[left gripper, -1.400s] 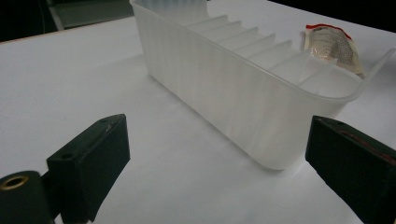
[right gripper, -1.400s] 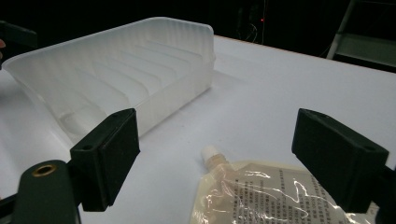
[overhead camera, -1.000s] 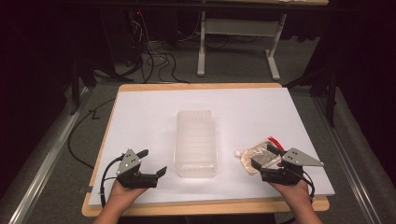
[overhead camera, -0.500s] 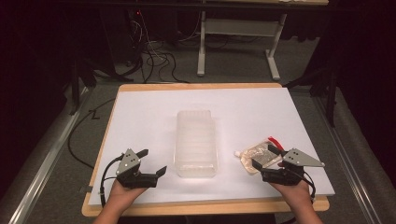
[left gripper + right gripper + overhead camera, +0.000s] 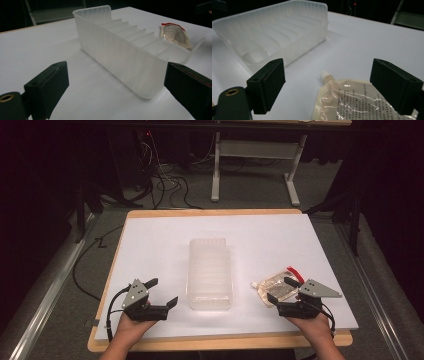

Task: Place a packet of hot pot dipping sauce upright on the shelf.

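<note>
A translucent ribbed plastic bin [image 5: 210, 274] lies lengthwise in the middle of the white table [image 5: 150, 245]; it is also seen close up [image 5: 120, 50] [image 5: 274, 32]. A clear spouted pouch [image 5: 278, 285] of pale liquid with printed text and a red edge lies to the bin's right [image 5: 352, 100] [image 5: 176, 35]. My left gripper [image 5: 161, 295] rests open near the front left, its jaws pointing at the bin's near end. My right gripper [image 5: 281, 289] is open at the front right, jaws wide on either side of the pouch, not touching it.
The table's wooden edge [image 5: 215, 342] runs along the front. Beyond the far side stand a metal desk frame [image 5: 250, 165] and loose cables [image 5: 165, 180] on the floor. A cable [image 5: 85, 265] hangs off the table's left side.
</note>
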The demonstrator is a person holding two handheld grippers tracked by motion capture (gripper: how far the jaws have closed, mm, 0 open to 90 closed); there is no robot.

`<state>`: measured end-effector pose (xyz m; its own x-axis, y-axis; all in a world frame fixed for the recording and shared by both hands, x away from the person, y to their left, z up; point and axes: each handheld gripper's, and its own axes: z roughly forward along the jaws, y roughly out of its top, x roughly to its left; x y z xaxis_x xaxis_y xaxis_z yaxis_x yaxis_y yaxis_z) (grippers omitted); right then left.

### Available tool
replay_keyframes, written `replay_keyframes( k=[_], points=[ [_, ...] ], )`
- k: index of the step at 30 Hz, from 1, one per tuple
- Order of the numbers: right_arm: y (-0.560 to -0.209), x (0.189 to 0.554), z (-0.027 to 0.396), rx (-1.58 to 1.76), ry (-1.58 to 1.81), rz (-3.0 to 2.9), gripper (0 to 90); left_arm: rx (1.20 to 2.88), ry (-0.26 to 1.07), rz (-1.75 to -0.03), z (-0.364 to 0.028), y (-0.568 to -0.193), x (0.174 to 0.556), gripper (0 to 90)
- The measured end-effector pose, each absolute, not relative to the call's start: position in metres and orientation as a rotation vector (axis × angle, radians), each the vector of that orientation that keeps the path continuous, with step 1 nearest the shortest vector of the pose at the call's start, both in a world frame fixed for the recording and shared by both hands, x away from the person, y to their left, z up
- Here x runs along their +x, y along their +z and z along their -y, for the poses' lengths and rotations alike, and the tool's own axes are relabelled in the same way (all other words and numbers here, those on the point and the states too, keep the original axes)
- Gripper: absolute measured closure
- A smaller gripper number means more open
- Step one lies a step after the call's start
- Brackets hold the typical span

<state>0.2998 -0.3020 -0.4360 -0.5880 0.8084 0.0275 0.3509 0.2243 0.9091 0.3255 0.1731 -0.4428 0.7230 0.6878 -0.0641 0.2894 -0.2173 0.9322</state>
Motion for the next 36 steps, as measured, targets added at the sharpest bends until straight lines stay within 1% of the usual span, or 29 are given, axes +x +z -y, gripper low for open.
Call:
replay_keyframes(
  k=[8, 20, 25, 32, 36],
  points=[
    [-0.454, 0.312, 0.298, 1.141, 1.253, -2.174, 13.0, 1.805, 0.442, -0.768, -0.173, -0.443, 0.326, 6.3],
    [-0.476, 0.318, 0.288, 1.193, 1.077, -2.341, 13.4, 1.814, 0.433, -0.761, -0.173, -0.443, 0.326, 6.3],
    [-0.48, 0.315, 0.286, 1.177, 1.025, -2.371, 15.8, 1.816, 0.433, -0.759, -0.173, -0.444, 0.326, 6.3],
    [-0.48, 0.314, 0.286, 1.132, 0.961, -2.36, 27.5, 1.817, 0.43, -0.758, -0.173, -0.444, 0.326, 6.3],
    [-0.479, 0.314, 0.29, 1.15, 0.957, -2.334, 39.8, 1.821, 0.43, -0.758, -0.172, -0.444, 0.326, 6.4]
  ],
)
